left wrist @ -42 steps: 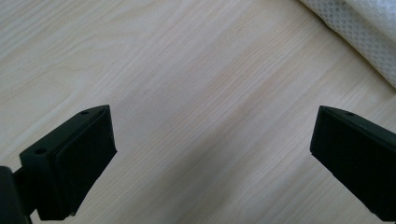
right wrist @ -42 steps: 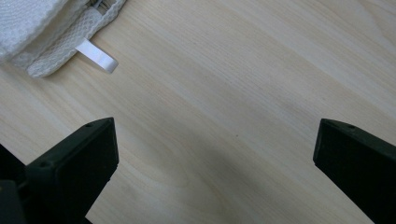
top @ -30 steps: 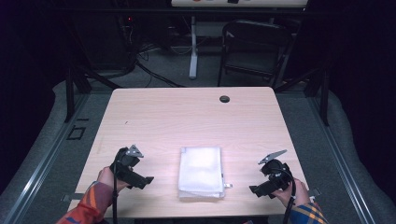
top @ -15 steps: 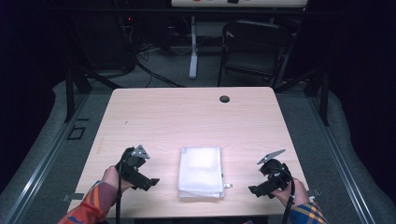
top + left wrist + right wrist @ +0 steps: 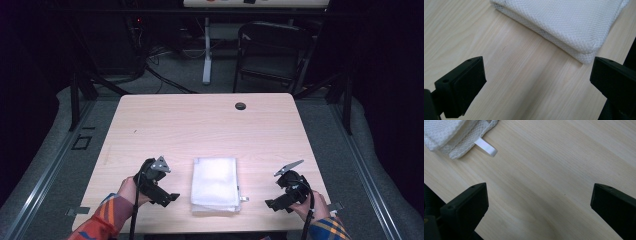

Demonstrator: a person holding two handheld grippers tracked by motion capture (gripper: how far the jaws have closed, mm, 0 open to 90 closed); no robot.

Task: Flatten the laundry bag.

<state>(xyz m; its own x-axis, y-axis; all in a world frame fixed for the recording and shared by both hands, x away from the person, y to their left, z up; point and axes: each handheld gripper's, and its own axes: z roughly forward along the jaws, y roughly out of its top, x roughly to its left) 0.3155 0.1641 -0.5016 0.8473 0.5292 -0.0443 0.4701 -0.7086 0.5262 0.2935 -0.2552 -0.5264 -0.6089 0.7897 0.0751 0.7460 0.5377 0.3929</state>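
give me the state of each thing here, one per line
mesh bag: folded flat on the table, untouched
tag: sticking out from the bag's corner, lying flat
left tongs: open, beside the bag, empty
right tongs: open, beside the bag, empty

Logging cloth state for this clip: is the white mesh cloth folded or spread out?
Folded. The white mesh cloth lies as a compact rectangle on the table, and the left gripper view shows stacked layers at its edge.

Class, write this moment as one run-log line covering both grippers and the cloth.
left hand-held gripper: open, beside folded white mesh cloth, apart | right hand-held gripper: open, apart | cloth: flat on table
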